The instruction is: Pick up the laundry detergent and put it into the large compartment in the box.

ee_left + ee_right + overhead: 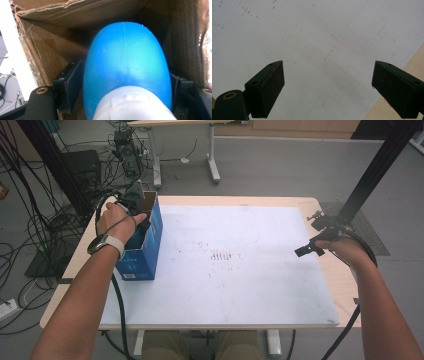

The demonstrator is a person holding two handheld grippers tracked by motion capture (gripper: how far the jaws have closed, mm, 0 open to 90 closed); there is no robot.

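A blue carton box (145, 255) stands open-topped at the table's left edge. My left hand reaches down into it with the left gripper (125, 85). In the left gripper view a rounded blue bottle (125, 57) with a white cap (130, 107) lies between the two black pads (71, 85), against the brown cardboard inside (50, 45). The pads stand just beside the bottle's sides, a thin gap showing on the left. My right gripper (305, 251) hovers open over the white mat's right edge, with nothing between its jaws (328, 82).
A white mat (240, 265) covers most of the wooden table (330, 285). Cables and a black stand crowd the floor to the left (45, 220). Another table's legs stand behind (214, 170). A black frame post rises at the right (372, 170).
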